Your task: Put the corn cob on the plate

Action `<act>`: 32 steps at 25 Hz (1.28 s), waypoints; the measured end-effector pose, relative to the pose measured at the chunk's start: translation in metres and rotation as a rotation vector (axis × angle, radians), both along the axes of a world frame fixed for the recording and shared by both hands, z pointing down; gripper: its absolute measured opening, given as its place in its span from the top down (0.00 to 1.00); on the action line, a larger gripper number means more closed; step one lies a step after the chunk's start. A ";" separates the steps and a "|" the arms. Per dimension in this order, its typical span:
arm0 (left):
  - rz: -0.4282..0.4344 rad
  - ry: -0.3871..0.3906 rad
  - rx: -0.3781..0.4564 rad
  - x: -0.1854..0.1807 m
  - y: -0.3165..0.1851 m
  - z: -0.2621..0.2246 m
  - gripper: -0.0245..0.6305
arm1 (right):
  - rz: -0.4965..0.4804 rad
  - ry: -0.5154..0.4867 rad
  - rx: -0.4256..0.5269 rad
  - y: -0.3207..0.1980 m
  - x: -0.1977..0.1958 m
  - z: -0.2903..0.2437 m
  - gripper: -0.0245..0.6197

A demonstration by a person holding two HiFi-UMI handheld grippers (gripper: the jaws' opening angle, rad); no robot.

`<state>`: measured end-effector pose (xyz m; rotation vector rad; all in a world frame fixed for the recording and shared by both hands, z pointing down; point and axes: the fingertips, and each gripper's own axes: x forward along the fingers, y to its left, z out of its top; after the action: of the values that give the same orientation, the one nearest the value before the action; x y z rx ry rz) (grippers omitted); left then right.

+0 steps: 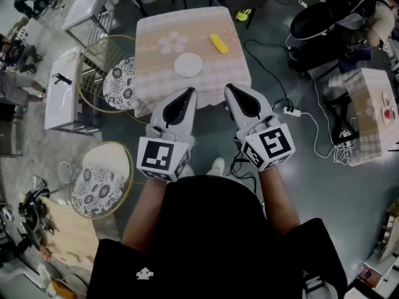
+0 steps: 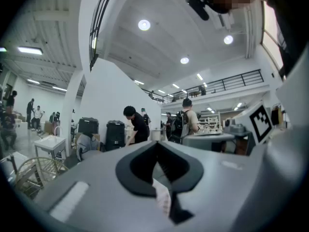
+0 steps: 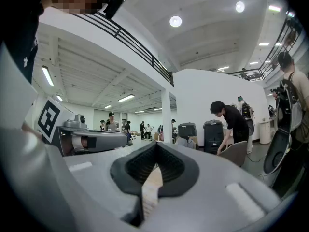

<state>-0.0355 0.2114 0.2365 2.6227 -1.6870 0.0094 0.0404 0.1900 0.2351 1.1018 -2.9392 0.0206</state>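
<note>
Yellow corn cob (image 1: 218,43) lies on its side on the far right part of the table (image 1: 153,80), on the checked cloth. It sits near the white plate (image 1: 187,65) but apart from it, up and to the right of it in the head view. The plate is empty and nearer the table's middle.

Handling, by guess: the cob looks small and light, and stiff enough to pinch. It is round and probably smooth, so it may roll or slip. Best hold is across the middle of its length, jaws square to the long axis, not at the tapered ends. The plate looks light too and could slide if bumped.

Left gripper (image 1: 189,91) and right gripper (image 1: 231,88) are held side by side, level, close to the person's body at the table's near edge. Both are well short of the cob. Jaws on each are pressed together, with nothing between them; both gripper views show only the room beyond. Task not started, by the look of it.

Writing: none readable. There are only black-and-white square markers on the left cube (image 1: 163,157) and right cube (image 1: 269,146), a flower print (image 1: 173,42) on the cloth, and a tiny white logo (image 1: 144,273) on the black shirt, too small to read.

Two wicker chairs with patterned cushions (image 1: 118,83) (image 1: 96,189) stand left of the table, and a power strip (image 1: 291,111) lies on the floor to the right.
</note>
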 end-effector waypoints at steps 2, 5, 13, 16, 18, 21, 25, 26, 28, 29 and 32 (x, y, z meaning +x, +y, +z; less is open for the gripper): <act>-0.004 -0.002 0.000 0.001 0.001 0.002 0.95 | -0.011 -0.007 -0.003 0.002 0.000 0.002 0.96; -0.006 -0.003 -0.003 0.003 0.001 0.004 0.95 | -0.019 -0.008 -0.006 0.002 0.000 0.004 0.96; -0.021 -0.006 -0.012 0.011 -0.004 0.007 0.95 | -0.027 -0.010 -0.019 -0.005 0.011 0.007 0.96; -0.026 -0.005 -0.020 0.016 -0.007 0.010 0.95 | -0.033 -0.013 -0.033 -0.009 0.017 0.011 0.96; -0.030 -0.004 -0.024 0.020 -0.009 0.012 0.95 | -0.037 -0.009 -0.037 -0.012 0.020 0.013 0.96; -0.034 -0.003 -0.031 0.026 -0.011 0.014 0.95 | -0.046 -0.006 -0.040 -0.013 0.026 0.015 0.96; -0.041 -0.007 -0.028 0.038 -0.014 0.014 0.95 | -0.053 -0.005 -0.040 -0.017 0.038 0.017 0.96; -0.043 -0.009 -0.026 0.041 -0.015 0.014 0.95 | -0.054 -0.006 -0.038 -0.019 0.041 0.017 0.96; -0.049 -0.012 -0.026 0.046 -0.016 0.014 0.95 | -0.059 -0.009 -0.037 -0.021 0.047 0.016 0.96; -0.052 -0.013 -0.028 0.048 -0.016 0.014 0.95 | -0.062 -0.009 -0.037 -0.021 0.048 0.017 0.96; -0.064 -0.013 -0.033 0.048 -0.015 0.015 0.95 | -0.071 -0.008 -0.038 -0.023 0.049 0.017 0.96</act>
<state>0.0128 0.1960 0.2516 2.5497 -1.7585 0.0532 0.0893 0.1669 0.2520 0.9943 -2.9699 0.0811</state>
